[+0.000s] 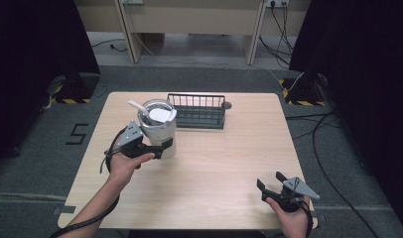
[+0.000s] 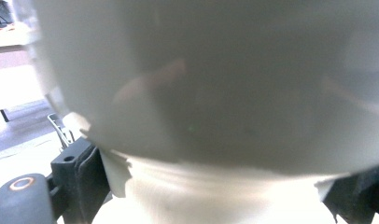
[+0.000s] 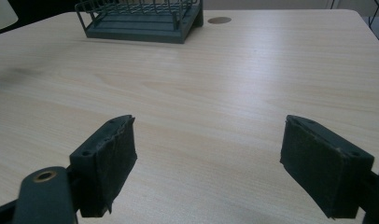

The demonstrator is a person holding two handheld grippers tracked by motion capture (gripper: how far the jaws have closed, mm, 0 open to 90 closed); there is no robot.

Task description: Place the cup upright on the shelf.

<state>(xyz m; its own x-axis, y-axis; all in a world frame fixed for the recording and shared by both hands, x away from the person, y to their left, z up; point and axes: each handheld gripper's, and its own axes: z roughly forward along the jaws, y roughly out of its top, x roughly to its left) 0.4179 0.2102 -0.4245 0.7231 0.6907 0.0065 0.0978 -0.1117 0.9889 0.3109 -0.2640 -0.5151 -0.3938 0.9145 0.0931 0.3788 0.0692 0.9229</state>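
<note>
Left tool (image 1: pixel 162 147) pinching the metal cup (image 1: pixel 159 130) low on its side, one black jaw on each side of the wall. In the left gripper view, cup wall (image 2: pixel 215 84) pressed right up against the camera, grey and blurry, with a jaw pad at the lower left and another at the lower right corner. Cup standing upright, long axis pointing straight up, left of the middle of the high view, on the table (image 1: pixel 224 168). Hard to tell if the cup bottom sits on the table or hangs a little above it.

Inside the cup: a white scoop (image 1: pixel 157 114) with its handle poking out toward the upper left, plus something white in the mouth of the cup.

Just behind and to the right of the cup, a dark wire rack (image 1: pixel 199 111), near but not touching. Likely the next spot for the cup, so a short move up and to the right in the frame, with the rack's near rail as the one thing to lift over. Scoop loose in the cup, so a tilt could spill it out.

Right tool (image 1: pixel 273 182) at the lower right of the high view, well apart from the cup, jaws spread wide with nothing between them. In the right gripper view, bare table (image 3: pixel 215 93) between the two pads, rack (image 3: pixel 141 21) far off at the top. Left tool much nearer to the cup and the rack.
</note>
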